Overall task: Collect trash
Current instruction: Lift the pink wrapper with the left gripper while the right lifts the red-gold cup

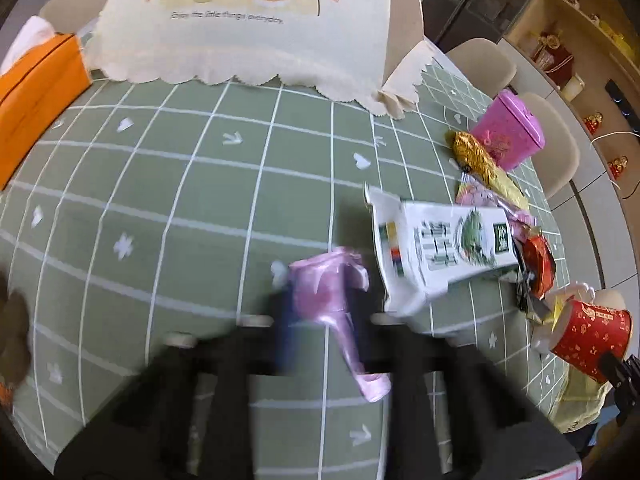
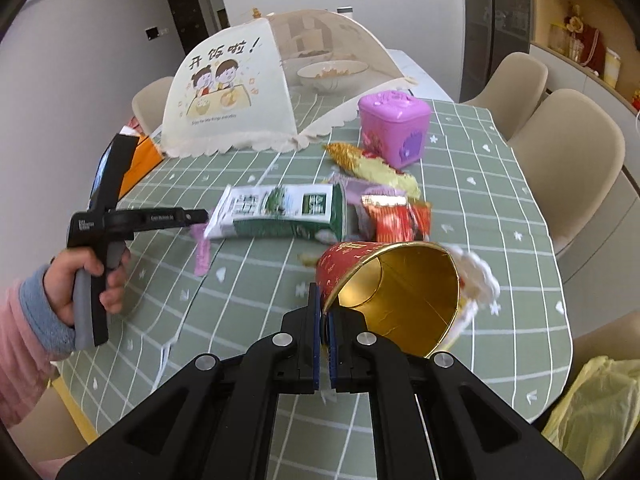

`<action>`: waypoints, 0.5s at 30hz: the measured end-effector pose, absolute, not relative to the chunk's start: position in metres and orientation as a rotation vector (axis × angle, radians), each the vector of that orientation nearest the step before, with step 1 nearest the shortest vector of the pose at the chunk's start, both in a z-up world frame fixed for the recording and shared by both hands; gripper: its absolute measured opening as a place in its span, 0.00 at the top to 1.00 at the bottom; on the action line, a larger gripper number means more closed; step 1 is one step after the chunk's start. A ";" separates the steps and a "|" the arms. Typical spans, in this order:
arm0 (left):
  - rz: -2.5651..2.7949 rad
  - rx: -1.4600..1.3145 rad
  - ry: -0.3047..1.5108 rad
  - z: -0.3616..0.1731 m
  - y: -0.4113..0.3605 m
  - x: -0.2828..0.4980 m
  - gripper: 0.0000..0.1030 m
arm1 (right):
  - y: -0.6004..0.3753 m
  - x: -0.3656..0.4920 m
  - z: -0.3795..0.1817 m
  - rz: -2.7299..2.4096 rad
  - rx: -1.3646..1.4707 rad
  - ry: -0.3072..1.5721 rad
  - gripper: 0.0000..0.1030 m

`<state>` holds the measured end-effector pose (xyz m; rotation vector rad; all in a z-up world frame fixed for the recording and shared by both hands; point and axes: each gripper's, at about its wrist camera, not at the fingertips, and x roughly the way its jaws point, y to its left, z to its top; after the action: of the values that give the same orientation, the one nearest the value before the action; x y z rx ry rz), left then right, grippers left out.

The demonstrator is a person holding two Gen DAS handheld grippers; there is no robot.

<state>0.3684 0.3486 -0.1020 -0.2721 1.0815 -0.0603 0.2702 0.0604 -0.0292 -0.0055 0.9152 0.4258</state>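
Green grid tablecloth [image 2: 260, 280] over an oval table, beige chairs [image 2: 568, 168] along the far side.

Left gripper [image 1: 326, 300]: jaws closed on a pink wrapper [image 1: 324, 284], crumpled above the fingers, a thin tail trailing down toward the camera. Frame blurred here. In the right wrist view, same tool [image 2: 200, 216] held level by a hand [image 2: 92, 280] in a pink-and-blue sleeve [image 2: 28, 328], tip at the near end of the carton, pink strip [image 2: 202, 254] dangling below.

Right gripper [image 2: 325, 312]: jaws pressed together on the rim of a red paper cup [image 2: 396, 292], gold inside, lying tilted with mouth toward the camera, raised off the cloth. Something white and frilly [image 2: 476, 276] just behind the cup, too blurred to identify. Same cup [image 1: 588, 336] at the right edge of the left wrist view.

Remaining trash mid-table: white-and-green milk carton [image 2: 280, 210] on its side; red foil packet [image 2: 396, 218] touching its far end; gold foil wrapper [image 2: 372, 164] beyond, just beside a pink lidded box [image 2: 394, 124]. Pale pink packet [image 1: 478, 194] partly under the gold foil.

Background: mesh food cover [image 2: 224, 92] with cartoon print, bowl [image 2: 332, 74] beneath. Orange tissue box [image 1: 36, 88] at left. Yellow plastic bag [image 2: 596, 408] beside the table's near right edge.
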 end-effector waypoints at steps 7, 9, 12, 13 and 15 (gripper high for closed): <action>-0.099 -0.269 0.986 -0.069 0.333 0.326 0.99 | 0.039 0.249 -0.022 0.462 -0.010 0.889 0.95; -0.112 -0.254 0.969 -0.066 0.330 0.320 0.76 | 0.034 0.246 -0.023 0.467 -0.009 0.891 0.95; -0.055 -0.204 0.917 -0.069 0.326 0.315 0.60 | 0.029 0.244 -0.028 0.470 -0.006 0.898 0.95; -0.043 -0.198 0.915 -0.073 0.324 0.317 0.60 | 0.029 0.243 -0.030 0.470 -0.005 0.900 0.95; -0.011 -0.190 0.942 -0.087 0.323 0.326 0.60 | 0.031 0.244 -0.034 0.466 -0.003 0.907 0.95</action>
<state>0.3263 0.3225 -0.0867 -0.1898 0.9422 -0.0107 0.2438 0.0305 -0.0338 -0.0027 0.9066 0.4659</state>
